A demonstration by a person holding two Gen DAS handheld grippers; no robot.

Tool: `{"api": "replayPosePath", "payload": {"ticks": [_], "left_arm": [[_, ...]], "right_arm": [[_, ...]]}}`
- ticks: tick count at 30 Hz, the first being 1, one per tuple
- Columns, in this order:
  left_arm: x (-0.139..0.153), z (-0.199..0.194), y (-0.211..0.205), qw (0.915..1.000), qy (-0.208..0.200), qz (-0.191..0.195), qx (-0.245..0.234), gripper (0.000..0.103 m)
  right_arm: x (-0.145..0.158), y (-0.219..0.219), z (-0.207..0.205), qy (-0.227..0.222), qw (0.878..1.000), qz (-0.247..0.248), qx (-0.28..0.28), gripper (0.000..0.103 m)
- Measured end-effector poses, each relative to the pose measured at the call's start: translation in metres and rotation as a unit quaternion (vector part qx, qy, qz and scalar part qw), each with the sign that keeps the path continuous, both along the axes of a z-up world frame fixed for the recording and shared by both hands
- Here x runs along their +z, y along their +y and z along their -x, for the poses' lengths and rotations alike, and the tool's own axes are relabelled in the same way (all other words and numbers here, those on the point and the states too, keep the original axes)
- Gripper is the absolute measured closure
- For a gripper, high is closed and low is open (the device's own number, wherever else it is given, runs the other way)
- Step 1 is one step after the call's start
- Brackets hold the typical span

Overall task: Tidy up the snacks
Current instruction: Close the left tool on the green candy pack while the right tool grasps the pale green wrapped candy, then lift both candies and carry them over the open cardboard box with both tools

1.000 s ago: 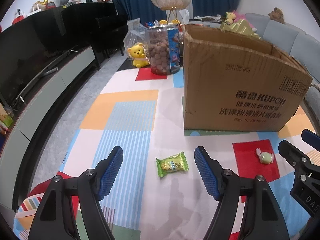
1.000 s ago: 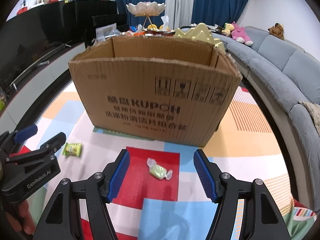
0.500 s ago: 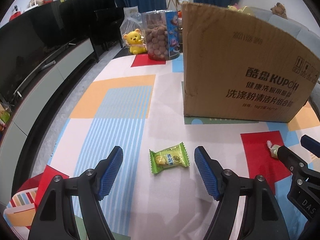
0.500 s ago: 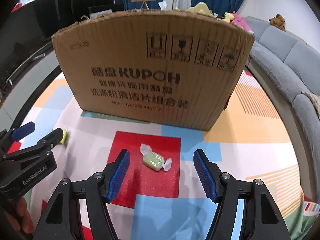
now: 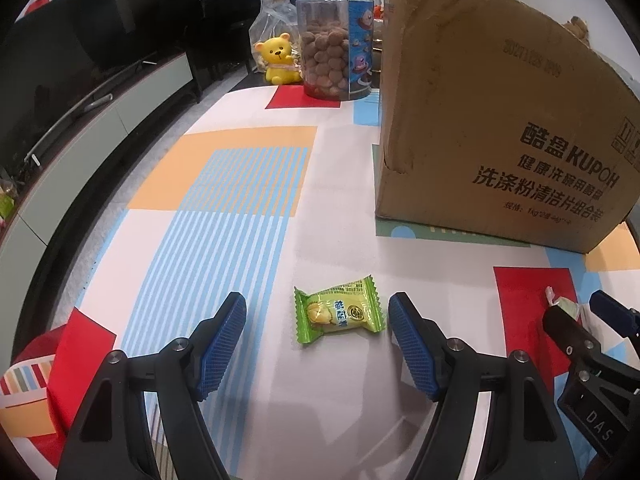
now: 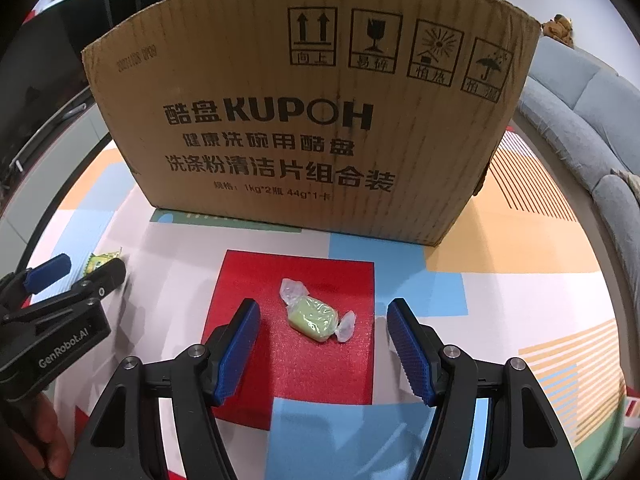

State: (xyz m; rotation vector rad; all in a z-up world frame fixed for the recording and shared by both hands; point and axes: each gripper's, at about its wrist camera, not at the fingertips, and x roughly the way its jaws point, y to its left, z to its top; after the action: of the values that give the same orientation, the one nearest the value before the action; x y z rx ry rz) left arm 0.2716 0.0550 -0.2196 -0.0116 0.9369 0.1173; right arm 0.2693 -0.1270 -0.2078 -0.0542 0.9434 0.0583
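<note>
A green snack packet (image 5: 339, 315) lies flat on the patterned table mat, between the open fingers of my left gripper (image 5: 317, 340), slightly ahead of the tips. A pale green wrapped candy (image 6: 314, 317) lies on a red patch of the mat, between the open fingers of my right gripper (image 6: 322, 350). Both grippers are low over the mat and empty. A tall cardboard box (image 6: 312, 120) stands just behind the candy; it also shows in the left wrist view (image 5: 496, 128). The packet shows partly behind the left gripper in the right wrist view (image 6: 100, 261).
A clear jar of brown round snacks (image 5: 332, 48) and a yellow bear toy (image 5: 278, 58) stand at the mat's far end. A dark TV cabinet (image 5: 80, 120) runs along the left. A grey sofa (image 6: 580, 120) lies to the right.
Both grippers have dropped lower and moved forward. The packet and the candy now sit between their fingers. The box looms larger. Both grippers stay open.
</note>
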Motion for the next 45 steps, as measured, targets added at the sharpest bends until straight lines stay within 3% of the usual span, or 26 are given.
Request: {"api": "replayPosePath", "payload": {"ticks": [9, 14, 19, 22, 45], "left_arm": [[-0.005, -0.002, -0.004, 0.9999, 0.006, 0.009, -0.007, 0.035], [-0.004, -0.002, -0.007, 0.9997, 0.002, 0.018, -0.018, 0.051], [-0.003, -0.001, -0.010, 0.9994, -0.003, 0.022, -0.028, 0.061], [-0.002, -0.001, -0.011, 0.9993, -0.006, 0.017, -0.032, 0.066], [0.020, 0.004, -0.011, 0.9993, -0.025, 0.002, -0.027, 0.071]], "right_arm": [[-0.008, 0.000, -0.004, 0.009, 1.000, -0.005, 0.000, 0.037], [-0.008, -0.002, 0.000, 0.002, 1.000, -0.004, 0.003, 0.051], [-0.006, 0.007, 0.006, -0.005, 1.000, -0.002, 0.022, 0.069], [-0.005, 0.014, 0.008, -0.010, 1.000, 0.004, 0.030, 0.073], [0.022, 0.010, 0.008, -0.027, 0.999, 0.001, 0.026, 0.074]]}}
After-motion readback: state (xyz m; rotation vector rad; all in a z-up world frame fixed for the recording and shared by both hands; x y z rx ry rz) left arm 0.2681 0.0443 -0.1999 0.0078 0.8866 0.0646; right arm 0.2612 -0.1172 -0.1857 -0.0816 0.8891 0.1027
